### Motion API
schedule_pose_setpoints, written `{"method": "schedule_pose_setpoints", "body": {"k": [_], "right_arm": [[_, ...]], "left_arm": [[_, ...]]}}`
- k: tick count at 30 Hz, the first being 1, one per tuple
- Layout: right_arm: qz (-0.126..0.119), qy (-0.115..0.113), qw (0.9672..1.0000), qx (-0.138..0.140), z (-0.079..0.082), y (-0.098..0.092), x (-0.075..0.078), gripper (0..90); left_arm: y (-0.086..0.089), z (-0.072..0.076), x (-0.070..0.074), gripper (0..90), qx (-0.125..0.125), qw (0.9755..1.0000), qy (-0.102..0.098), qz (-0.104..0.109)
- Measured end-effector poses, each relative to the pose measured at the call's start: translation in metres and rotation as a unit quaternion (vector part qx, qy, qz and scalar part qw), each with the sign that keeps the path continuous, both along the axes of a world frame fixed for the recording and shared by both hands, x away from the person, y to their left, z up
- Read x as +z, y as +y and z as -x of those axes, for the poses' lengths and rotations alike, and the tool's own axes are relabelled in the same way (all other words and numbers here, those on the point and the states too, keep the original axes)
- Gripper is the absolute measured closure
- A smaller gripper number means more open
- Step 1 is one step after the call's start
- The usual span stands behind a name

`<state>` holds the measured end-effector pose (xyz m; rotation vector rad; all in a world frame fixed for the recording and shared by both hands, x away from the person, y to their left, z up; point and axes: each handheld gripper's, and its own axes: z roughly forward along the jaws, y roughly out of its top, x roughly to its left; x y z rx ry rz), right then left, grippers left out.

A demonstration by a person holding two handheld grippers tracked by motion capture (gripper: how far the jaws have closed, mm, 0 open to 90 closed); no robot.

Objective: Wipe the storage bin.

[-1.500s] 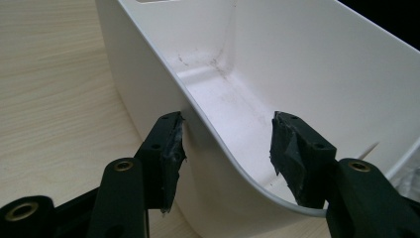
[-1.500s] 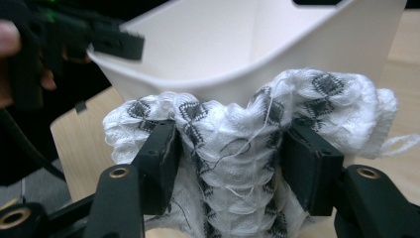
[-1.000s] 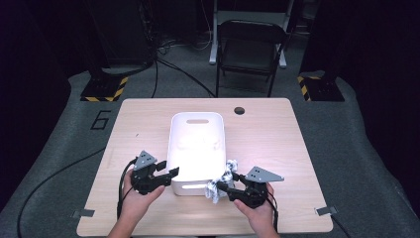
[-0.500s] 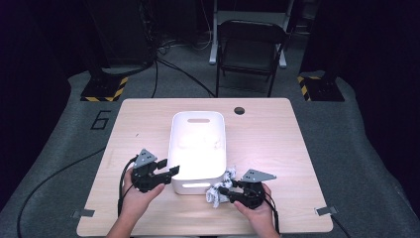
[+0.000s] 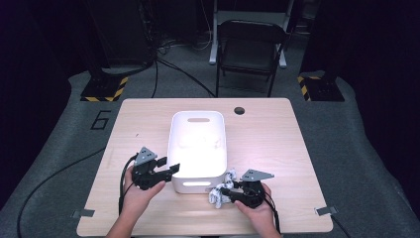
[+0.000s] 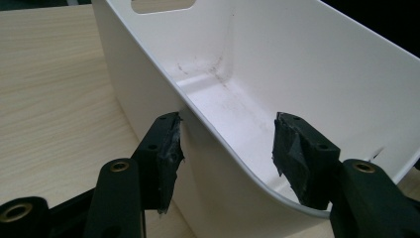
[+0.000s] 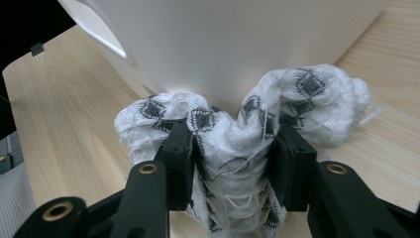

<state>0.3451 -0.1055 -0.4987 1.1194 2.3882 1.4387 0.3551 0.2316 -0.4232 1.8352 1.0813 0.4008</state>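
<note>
A white plastic bin (image 5: pixel 198 116) stands in the middle of the wooden table. My left gripper (image 5: pixel 171 170) straddles the bin's near-left wall (image 6: pixel 307 64). One pad sits outside and one inside with a gap, and the jaws have just been opening. A crumpled white cloth with black diamond marks (image 5: pixel 216 198) lies on the table against the bin's near-right corner. My right gripper (image 5: pixel 224 193) is shut on the cloth (image 7: pixel 228 134). Its jaws have just been closing, and both pads now press into the fabric in front of the bin's outer wall (image 7: pixel 237 39).
The table (image 5: pixel 277 144) has bare wood to the right and left of the bin, and a round cable hole (image 5: pixel 239 110) at the back. A black folding chair (image 5: pixel 250 44) stands beyond the far edge. Cables trail from both grippers toward the front edge.
The right gripper has sunk a little toward the table and its jaws have closed on the cloth. The left gripper has stayed at the bin's wall.
</note>
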Motion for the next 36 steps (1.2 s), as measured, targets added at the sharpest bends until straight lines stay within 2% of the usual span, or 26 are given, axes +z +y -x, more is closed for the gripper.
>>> {"method": "schedule_pose_setpoints", "body": {"k": [2,7,11,16,24,36], "right_arm": [[-0.006,-0.001,1.0,-0.007,0.0,-0.005,0.002,58.5],[-0.014,-0.008,0.9997,-0.02,0.001,-0.017,0.006,59.0],[-0.021,-0.011,0.999,-0.039,0.0,-0.026,0.008,58.2],[-0.028,-0.012,0.9984,-0.048,0.0,-0.032,0.01,58.2],[-0.031,-0.015,0.9976,-0.059,-0.001,-0.041,0.012,58.2],[-0.041,-0.02,0.9953,-0.085,-0.004,-0.057,0.018,58.4]], "left_arm": [[-0.001,0.001,0.001,44.6,-0.001,1.0,-0.004,-0.009],[0.002,0.002,0.007,43.8,-0.006,0.9998,-0.013,-0.013],[0.006,0.003,0.013,43.3,-0.004,0.9998,-0.021,-0.005],[0.011,0.004,0.02,42.3,-0.005,0.9995,-0.033,0.0],[0.024,0.003,0.024,42.2,0.007,0.9994,-0.033,0.009],[0.044,0.0,0.024,42.2,0.029,0.9991,-0.029,0.008]]}}
